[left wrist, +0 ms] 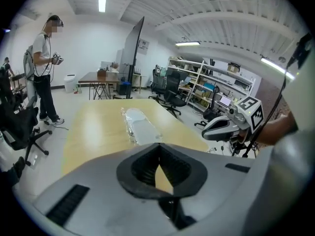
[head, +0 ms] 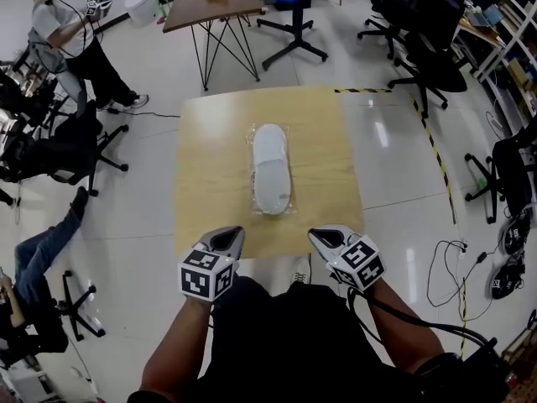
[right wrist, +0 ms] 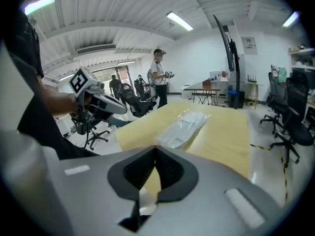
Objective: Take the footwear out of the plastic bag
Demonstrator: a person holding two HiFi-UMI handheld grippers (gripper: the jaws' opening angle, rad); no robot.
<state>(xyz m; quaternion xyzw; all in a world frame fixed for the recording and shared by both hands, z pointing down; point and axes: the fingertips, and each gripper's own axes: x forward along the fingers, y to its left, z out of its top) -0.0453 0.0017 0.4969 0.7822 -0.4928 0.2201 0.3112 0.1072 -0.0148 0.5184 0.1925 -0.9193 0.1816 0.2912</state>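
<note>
Pale yellow, wood-grained tabletop (head: 210, 166). White footwear (head: 271, 175) shows through a clear, glossy plastic bag (head: 255, 193). The left gripper (head: 235, 235) and right gripper (head: 317, 236) are light grey with black hollows, and each carries a cube patterned in black-and-white squares. The floor (head: 394, 166) is shiny off-white tile, crossed by yellow-and-black striped tape (head: 434, 145). The office chairs (head: 424, 53) are black. A second table (head: 214, 2) is darker brown with black legs.

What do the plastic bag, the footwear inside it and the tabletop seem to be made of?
Plastic bag: thin clear film, glossy; crinkles glint.
Footwear: white, matte, probably fabric or foam; the bag blurs detail.
Tabletop: pale wood-look board, smooth satin; light reflections, veneer or laminate unclear.
</note>
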